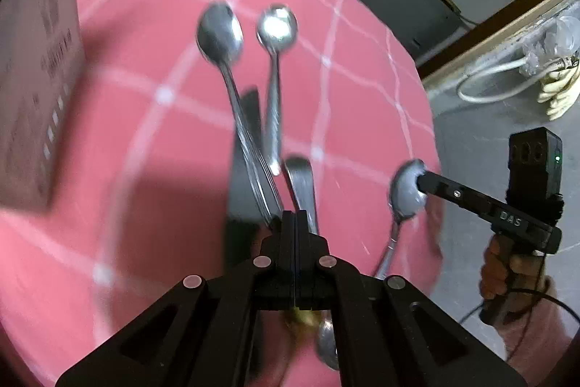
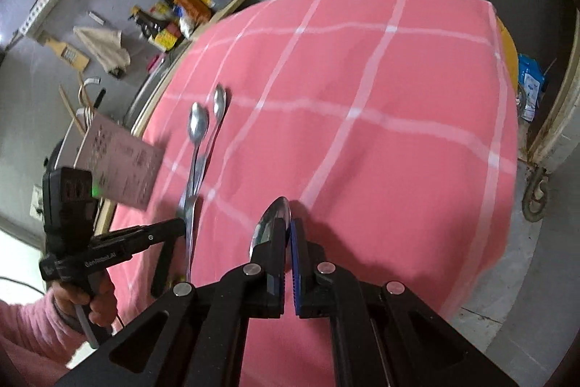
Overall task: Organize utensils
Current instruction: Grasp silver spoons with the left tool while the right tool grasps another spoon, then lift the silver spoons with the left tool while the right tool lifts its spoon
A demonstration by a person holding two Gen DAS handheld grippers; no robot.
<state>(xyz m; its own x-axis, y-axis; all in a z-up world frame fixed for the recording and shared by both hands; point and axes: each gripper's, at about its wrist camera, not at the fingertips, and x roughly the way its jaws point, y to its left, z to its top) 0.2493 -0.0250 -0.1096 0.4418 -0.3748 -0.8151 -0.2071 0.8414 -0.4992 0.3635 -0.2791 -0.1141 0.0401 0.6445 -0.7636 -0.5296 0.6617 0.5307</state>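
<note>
Lying on a pink cloth (image 2: 362,68) crossed with white lines are two steel spoons, bowls up and away from the grippers, handles converging: the larger spoon (image 1: 219,35) with a long ridged handle, the smaller spoon (image 1: 277,26) just beside it, its bowl catching a bright glare. Left gripper (image 1: 296,216) has its jaws pressed fully together; the larger spoon's handle end runs down to the fingertips, and another blurred steel handle sits just behind them, but whether either is pinched cannot be told. Right gripper (image 2: 288,227) is clamped on a third spoon (image 2: 272,222) at its bowl, polished and oval, handle trailing back under the fingers. Each gripper is carried by a hand (image 1: 507,274) in a pink sleeve. A printed cardboard box (image 2: 119,165) stands on the cloth's left edge, near the spoon pair.
</note>
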